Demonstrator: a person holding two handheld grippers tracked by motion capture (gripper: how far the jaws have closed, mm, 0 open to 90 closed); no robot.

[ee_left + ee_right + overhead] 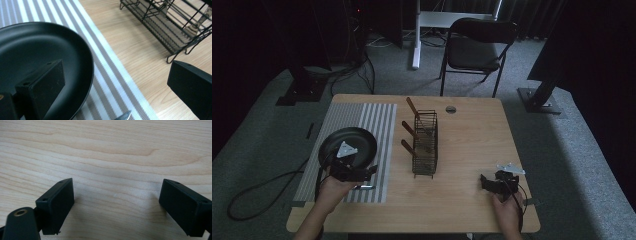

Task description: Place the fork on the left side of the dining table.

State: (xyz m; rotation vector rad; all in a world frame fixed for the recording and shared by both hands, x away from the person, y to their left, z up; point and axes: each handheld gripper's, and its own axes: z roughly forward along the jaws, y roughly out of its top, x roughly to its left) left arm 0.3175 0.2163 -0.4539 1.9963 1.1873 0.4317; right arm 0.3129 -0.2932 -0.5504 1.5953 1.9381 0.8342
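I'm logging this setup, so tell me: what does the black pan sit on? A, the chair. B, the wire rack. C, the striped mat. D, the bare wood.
C: in the high view the black pan lies on the striped mat, left of the wire rack.

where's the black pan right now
In the high view the black pan sits at the table's left on the striped mat, beside the wire rack, with the left tongs over its near rim.
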